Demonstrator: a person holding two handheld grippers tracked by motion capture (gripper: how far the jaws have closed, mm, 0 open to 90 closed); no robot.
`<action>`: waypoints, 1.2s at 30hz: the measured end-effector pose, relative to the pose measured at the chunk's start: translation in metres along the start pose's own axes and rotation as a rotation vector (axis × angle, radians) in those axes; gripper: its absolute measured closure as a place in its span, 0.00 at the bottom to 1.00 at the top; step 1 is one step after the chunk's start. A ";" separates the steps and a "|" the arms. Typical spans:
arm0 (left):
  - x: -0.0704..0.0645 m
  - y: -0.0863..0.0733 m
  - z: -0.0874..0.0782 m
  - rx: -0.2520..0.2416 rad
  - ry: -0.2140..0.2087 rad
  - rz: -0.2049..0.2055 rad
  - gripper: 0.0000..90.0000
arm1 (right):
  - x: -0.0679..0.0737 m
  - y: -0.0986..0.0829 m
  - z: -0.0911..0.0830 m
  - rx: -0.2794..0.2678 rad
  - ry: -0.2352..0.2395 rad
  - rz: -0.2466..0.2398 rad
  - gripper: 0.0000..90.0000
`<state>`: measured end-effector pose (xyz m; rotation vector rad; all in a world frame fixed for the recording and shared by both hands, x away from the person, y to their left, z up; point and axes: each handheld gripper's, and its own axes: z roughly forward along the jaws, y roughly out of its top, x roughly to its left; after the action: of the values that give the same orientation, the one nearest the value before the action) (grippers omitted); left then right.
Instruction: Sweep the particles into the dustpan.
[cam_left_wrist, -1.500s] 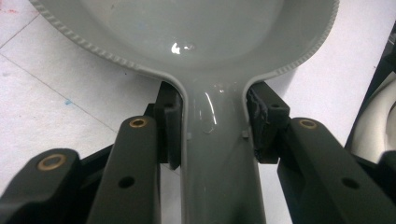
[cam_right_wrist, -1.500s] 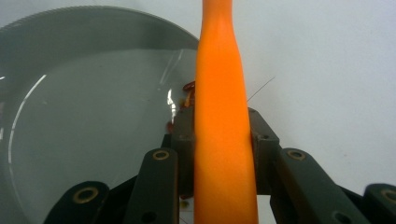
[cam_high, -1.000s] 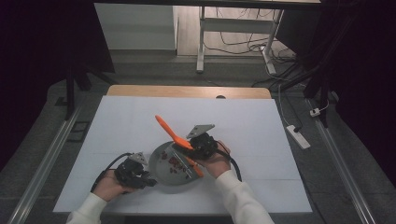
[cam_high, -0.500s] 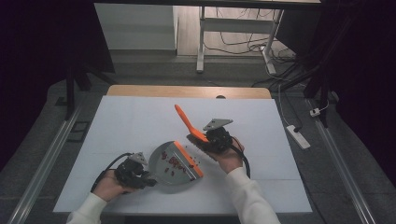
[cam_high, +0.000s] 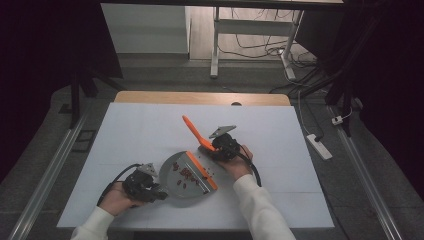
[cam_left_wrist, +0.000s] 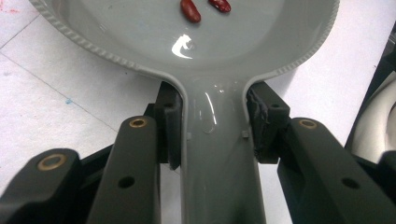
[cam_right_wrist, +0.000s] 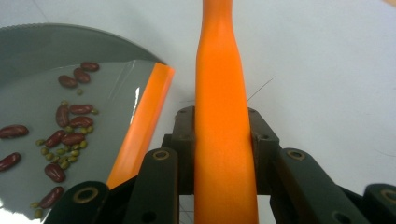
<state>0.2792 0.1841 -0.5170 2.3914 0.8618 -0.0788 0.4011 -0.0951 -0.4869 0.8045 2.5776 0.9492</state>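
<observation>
A light, stiff grey plastic dustpan (cam_high: 182, 180) lies on the white table (cam_high: 125, 130), beans (cam_right_wrist: 65, 133) loose inside. The left gripper (cam_high: 142, 185) clamps its slick handle neck. Just right of the dustpan, the right gripper (cam_high: 220, 147) clamps an orange brush handle (cam_right_wrist: 224, 116).

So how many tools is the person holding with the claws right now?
2. A grey dustpan with beans in it, its handle clamped in the left claw, and an orange-handled brush clamped in the right claw, just beyond the pan.
</observation>
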 end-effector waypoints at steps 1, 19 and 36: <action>0.000 0.000 0.000 0.000 0.000 0.000 0.69 | 0.001 0.000 0.001 0.003 0.004 -0.004 0.78; 0.000 0.000 0.000 0.002 0.003 0.000 0.69 | 0.009 0.001 -0.029 -0.109 0.155 0.048 0.78; 0.000 0.000 0.000 0.002 0.003 0.001 0.69 | 0.003 -0.026 -0.042 -0.066 0.022 0.050 0.78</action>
<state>0.2788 0.1837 -0.5170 2.3941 0.8625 -0.0753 0.3702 -0.1314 -0.4733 0.8493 2.5411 1.0579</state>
